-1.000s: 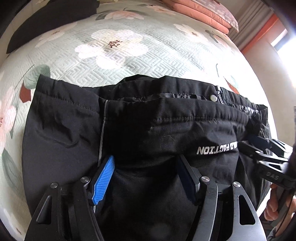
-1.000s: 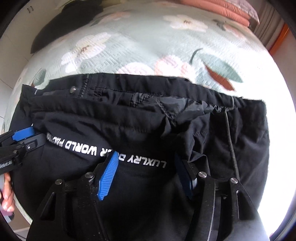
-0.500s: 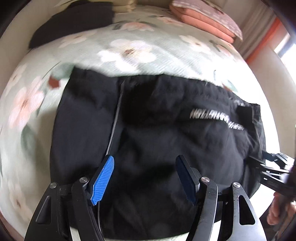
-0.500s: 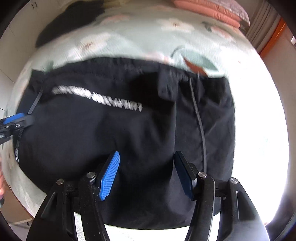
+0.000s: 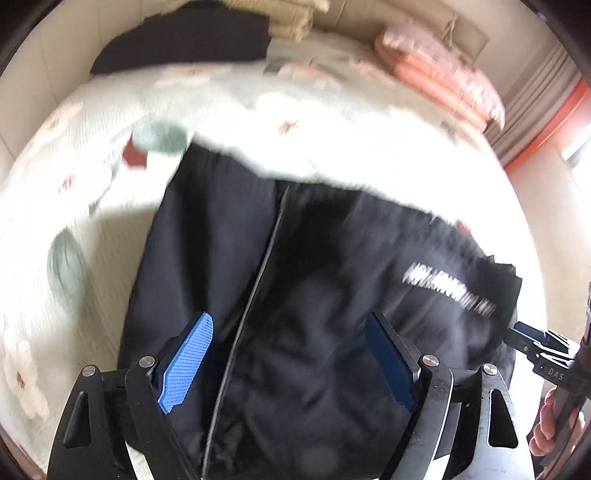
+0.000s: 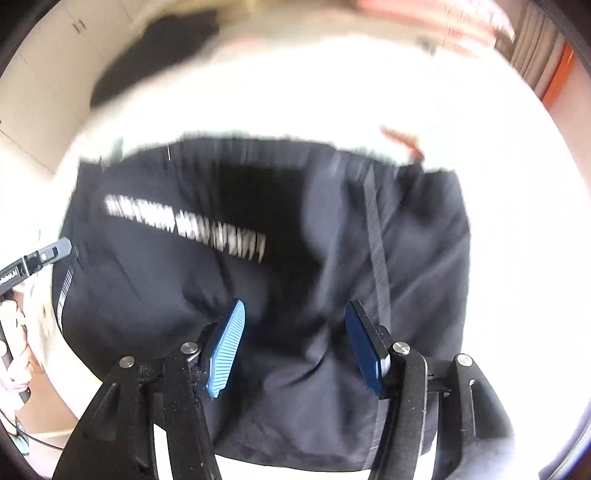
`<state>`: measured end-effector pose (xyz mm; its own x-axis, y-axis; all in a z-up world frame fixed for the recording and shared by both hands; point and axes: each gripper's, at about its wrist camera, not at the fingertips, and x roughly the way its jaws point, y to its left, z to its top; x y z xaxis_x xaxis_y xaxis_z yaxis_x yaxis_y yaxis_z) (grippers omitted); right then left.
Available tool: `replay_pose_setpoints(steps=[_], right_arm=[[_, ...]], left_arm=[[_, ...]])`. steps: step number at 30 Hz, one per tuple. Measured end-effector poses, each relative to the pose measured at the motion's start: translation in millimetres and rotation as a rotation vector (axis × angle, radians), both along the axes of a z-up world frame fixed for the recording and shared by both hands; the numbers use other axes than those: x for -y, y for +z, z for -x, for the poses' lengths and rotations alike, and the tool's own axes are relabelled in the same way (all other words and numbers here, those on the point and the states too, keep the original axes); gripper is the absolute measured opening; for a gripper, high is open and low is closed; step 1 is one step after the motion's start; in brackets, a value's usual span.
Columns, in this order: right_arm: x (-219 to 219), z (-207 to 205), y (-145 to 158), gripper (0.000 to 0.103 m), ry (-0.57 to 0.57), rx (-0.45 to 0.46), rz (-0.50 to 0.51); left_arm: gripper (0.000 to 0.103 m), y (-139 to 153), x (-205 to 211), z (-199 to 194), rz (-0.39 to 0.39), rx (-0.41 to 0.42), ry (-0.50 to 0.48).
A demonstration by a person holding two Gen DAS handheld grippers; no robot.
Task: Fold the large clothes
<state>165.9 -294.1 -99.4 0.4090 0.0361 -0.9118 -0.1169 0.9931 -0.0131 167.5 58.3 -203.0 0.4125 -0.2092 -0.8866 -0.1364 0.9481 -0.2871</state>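
Note:
A black garment (image 5: pixel 314 280) with a white printed text line lies folded on the floral bedspread (image 5: pixel 110 155); it also shows in the right wrist view (image 6: pixel 258 229). My left gripper (image 5: pixel 288 354) is open and empty above the garment's near edge, blue pads apart. My right gripper (image 6: pixel 295 339) is open and empty over the garment, jaws apart. The right gripper's tip shows at the right edge of the left wrist view (image 5: pixel 532 339); the left one shows at the left edge of the right wrist view (image 6: pixel 48 254). Both views are motion blurred.
Pink folded bedding (image 5: pixel 439 70) lies at the bed's far end. A dark cloth (image 5: pixel 184 37) and beige folded fabric (image 5: pixel 295 18) lie at the back. Curtains and an orange strip (image 5: pixel 546 99) stand at the right. The bed's near edge lies below the grippers.
Both grippers have let go of the garment and pulled back and up. The garment has been folded over and now lies flat with its text line facing up.

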Motion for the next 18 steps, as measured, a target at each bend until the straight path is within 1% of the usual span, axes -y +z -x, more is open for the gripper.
replay_pose_setpoints(steps=[1,3,4,5,7,8,9,10,12,18], right_arm=[[-1.4,-6.5,6.4,0.062,0.013,0.019,-0.005],[-8.0,-22.8,7.2,0.062,0.035,0.027,-0.017],[-15.9,-31.3,3.4,0.062,0.037,0.022,-0.022],[-22.4,-41.3,-4.9,0.062,0.029,0.019,-0.024],[-29.8,-60.5,-30.6,0.060,-0.007,-0.024,-0.004],[-31.7,-73.8,-51.9,0.057,-0.027,-0.066,0.014],[-32.4,-83.8,-69.9,0.057,-0.047,-0.117,0.001],[-30.2,-93.2,-85.3,0.058,-0.058,-0.140,-0.024],[-27.1,-99.5,-92.0,0.061,-0.048,-0.127,-0.037],[-22.1,-104.6,-98.8,0.063,-0.033,-0.138,-0.056]], left_arm=[[0.086,6.7,1.9,-7.1,0.004,0.016,-0.004],[0.086,12.9,8.4,-30.0,0.036,0.035,-0.015],[0.086,10.6,8.8,-37.5,0.053,0.028,-0.007],[0.086,2.0,9.7,-49.1,0.069,-0.001,0.007],[0.086,-12.1,18.0,-59.5,0.069,-0.035,0.028],[0.086,-28.4,16.9,-68.3,0.051,-0.067,0.047],[0.086,-42.8,16.7,-72.3,0.049,-0.095,0.061],[0.086,-56.2,12.1,-76.3,0.061,-0.120,0.075],[0.087,-71.6,3.8,-80.7,0.096,-0.124,0.101],[0.088,-78.8,5.8,-80.6,0.052,-0.104,0.085]])
